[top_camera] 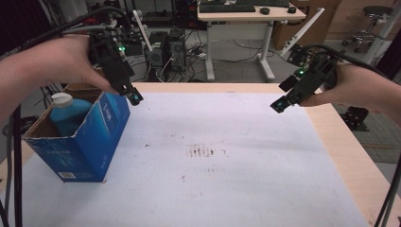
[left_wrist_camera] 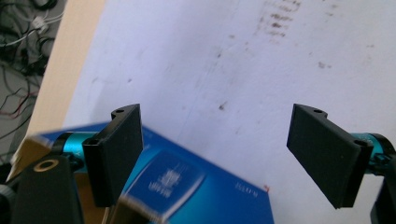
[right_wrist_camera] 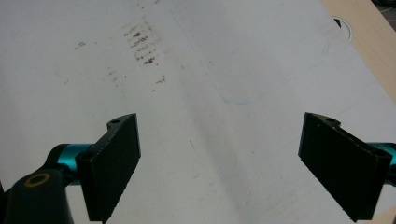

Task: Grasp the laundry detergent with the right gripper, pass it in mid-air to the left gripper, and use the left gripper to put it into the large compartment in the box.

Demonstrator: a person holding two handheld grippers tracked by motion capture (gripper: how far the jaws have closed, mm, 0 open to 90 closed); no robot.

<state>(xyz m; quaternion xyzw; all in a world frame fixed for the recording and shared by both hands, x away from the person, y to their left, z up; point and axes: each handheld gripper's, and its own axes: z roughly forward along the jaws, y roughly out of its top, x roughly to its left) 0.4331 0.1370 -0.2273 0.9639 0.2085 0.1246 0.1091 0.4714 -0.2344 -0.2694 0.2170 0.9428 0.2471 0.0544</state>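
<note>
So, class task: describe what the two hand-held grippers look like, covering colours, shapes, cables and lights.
The left gripper and right gripper are black, angular tools. Each has a small green light on its body and thick black cables trailing from it. Up close, each has two flat, rectangular black pads on shiny teal cylinders, with a brass-coloured ring on the black link beside one. The forearms are bare, with no sleeves or gloves.
</note>
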